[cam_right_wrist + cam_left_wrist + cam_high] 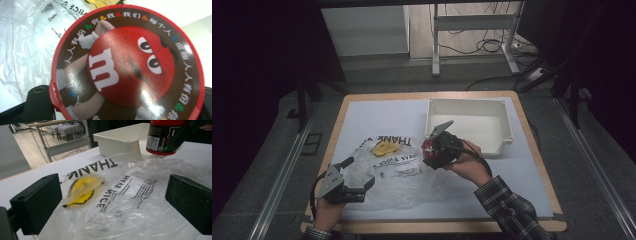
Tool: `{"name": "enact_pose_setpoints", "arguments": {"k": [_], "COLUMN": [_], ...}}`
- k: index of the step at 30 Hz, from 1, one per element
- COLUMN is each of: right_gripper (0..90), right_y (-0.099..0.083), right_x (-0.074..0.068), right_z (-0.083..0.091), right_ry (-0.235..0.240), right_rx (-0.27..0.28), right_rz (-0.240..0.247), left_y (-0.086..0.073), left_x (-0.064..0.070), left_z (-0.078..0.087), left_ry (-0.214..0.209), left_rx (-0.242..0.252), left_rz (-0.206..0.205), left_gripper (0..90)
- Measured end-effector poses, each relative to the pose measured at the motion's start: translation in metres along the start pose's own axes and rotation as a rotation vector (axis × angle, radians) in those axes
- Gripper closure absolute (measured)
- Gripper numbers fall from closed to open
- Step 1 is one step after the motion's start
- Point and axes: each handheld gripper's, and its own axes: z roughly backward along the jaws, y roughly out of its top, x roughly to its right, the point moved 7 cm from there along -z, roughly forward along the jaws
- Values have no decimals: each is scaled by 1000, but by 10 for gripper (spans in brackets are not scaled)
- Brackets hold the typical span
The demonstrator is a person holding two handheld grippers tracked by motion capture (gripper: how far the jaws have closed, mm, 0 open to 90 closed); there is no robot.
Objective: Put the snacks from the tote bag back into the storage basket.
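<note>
M&M's tub (127, 67) held above table (532, 175), at bag's edge.
Tub is pinched by right gripper (439, 145); left gripper (354, 177) is spread wide over clear plastic bag (397, 175), beside white bin (469, 122).

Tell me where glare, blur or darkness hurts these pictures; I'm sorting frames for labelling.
High view: dark surroundings, light falls mainly on the table and white bin. Left gripper view: the plastic bag shines in places, its yellow smiley print is smeared, and the near black fingers are soft. Right gripper view: the red candy tub sits very close, with white glare spots on its lid.
</note>
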Motion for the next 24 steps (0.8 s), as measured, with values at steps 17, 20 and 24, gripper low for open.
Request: {"name": "enact_pose_setpoints", "arguments": {"k": [17, 20, 24], "right_gripper": [257, 257, 257], "right_y": [-16, -19, -22], "right_x": [27, 34, 41], "right_z": [18, 19, 19], "right_ry": [-39, -50, -54], "right_rx": [-4, -9, -7], "right_rz": [-20, -20, -30], "left_y": [0, 0, 0], "left_x": [0, 0, 0], "left_z": [0, 0, 0], "left_ry": [3, 4, 4], "left_rx": [-1, 0, -1], "left_rz": [2, 3, 2], "left_gripper": [6, 6, 6]}}
